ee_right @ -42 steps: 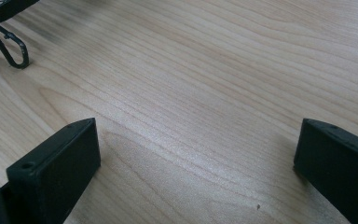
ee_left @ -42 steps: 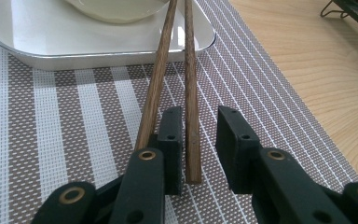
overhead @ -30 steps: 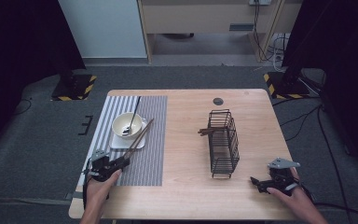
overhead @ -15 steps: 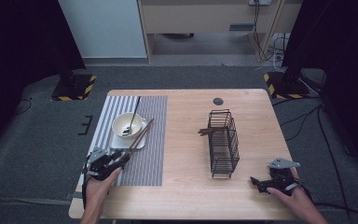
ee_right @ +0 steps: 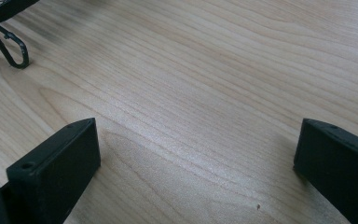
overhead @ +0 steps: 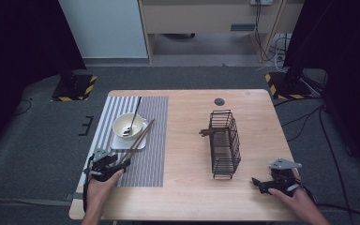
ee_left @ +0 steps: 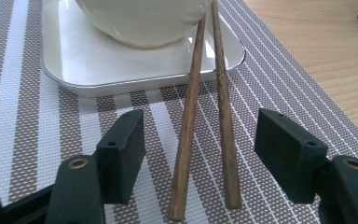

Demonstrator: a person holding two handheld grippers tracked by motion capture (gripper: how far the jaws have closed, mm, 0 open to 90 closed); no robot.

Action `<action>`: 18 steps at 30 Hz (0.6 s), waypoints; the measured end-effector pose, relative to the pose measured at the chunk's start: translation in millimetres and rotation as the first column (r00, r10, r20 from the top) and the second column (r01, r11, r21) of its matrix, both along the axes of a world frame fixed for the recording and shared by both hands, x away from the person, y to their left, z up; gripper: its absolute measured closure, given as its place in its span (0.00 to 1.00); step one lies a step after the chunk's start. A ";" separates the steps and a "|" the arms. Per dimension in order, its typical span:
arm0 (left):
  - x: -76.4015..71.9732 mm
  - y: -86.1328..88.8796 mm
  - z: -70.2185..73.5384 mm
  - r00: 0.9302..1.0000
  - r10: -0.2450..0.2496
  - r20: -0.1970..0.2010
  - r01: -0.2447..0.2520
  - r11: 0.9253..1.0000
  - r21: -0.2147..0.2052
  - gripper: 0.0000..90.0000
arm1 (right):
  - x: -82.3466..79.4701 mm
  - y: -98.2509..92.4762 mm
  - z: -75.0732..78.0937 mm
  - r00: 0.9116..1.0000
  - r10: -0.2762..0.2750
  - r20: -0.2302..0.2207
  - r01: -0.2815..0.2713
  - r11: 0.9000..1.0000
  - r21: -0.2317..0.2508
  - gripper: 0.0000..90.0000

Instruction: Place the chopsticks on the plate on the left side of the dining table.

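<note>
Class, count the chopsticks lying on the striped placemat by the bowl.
2. One chopstick and the other chopstick lean on the tray rim beside the bowl. More wooden sticks poke from the wire basket.

Evenly and softly lit from above in the high view, with the tabletop (overhead: 192,122) bright against dark, underexposed curtains at left and right; faint, short shadows under the wire rack (overhead: 225,144) and bowl (overhead: 128,125). Sharp and close in the left gripper view, with mild sheen on the white tray (ee_left: 121,70) and slight blur at the nearest jaw edges. Slightly soft wood grain far off in the right gripper view, with gentle shadow beside each jaw.
</note>
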State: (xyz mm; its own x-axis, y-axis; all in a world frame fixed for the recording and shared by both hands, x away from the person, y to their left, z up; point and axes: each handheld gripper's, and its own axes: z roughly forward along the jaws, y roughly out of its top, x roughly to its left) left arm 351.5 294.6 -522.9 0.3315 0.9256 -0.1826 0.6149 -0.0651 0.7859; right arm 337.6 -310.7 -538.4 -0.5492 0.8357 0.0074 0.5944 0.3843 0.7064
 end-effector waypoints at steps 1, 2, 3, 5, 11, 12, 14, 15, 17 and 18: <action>0.3 -0.7 -0.2 1.000 -0.002 -0.002 0.002 1.000 0.001 0.36 | 0.0 0.0 0.0 1.000 0.000 0.000 0.000 1.000 0.000 0.00; 0.5 -1.3 -0.5 1.000 -0.006 -0.006 0.006 1.000 0.007 0.36 | -0.1 0.0 0.0 1.000 0.000 0.000 0.000 1.000 0.000 0.00; 0.7 -2.1 -1.1 1.000 -0.008 -0.010 0.008 1.000 0.009 0.35 | -0.1 0.0 0.0 1.000 0.000 0.000 0.000 1.000 0.000 0.00; 1.1 -3.6 -2.2 1.000 -0.018 -0.019 0.018 1.000 0.019 0.35 | -0.1 0.0 0.0 1.000 0.000 0.000 0.000 1.000 0.000 0.00; 2.5 -6.6 -4.4 0.999 -0.031 -0.030 0.032 0.999 0.041 0.36 | -0.1 0.0 0.0 1.000 0.000 0.000 0.000 1.000 0.000 0.00; 2.7 -7.1 -4.9 0.999 -0.032 -0.033 0.033 0.998 0.045 0.36 | -0.1 0.0 0.0 1.000 0.000 0.000 0.000 1.000 0.000 0.00; 3.3 -8.1 -5.7 0.999 -0.035 -0.038 0.037 0.998 0.053 0.37 | -0.1 0.0 0.0 1.000 0.000 0.000 0.000 1.000 0.000 0.00; 3.6 -8.6 -6.0 0.999 -0.037 -0.038 0.039 0.998 0.055 0.38 | -0.1 0.0 0.0 1.000 0.000 0.000 0.000 1.000 0.000 0.00; 4.6 -10.4 -7.3 0.999 -0.036 -0.041 0.039 0.997 0.070 0.40 | -0.1 0.0 0.0 1.000 0.000 0.000 0.000 1.000 0.000 0.00; 5.0 -11.3 -8.0 0.998 -0.036 -0.044 0.039 0.996 0.079 0.40 | -0.1 0.0 0.0 1.000 0.000 0.000 0.000 1.000 0.000 0.00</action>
State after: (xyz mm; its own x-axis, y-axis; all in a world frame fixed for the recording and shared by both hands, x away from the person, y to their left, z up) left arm 356.6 283.3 -530.9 0.3599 0.9248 -0.1232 0.6434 -0.1504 0.7506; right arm 337.5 -310.7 -538.4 -0.5489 0.8359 0.0079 0.5948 0.3839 0.7063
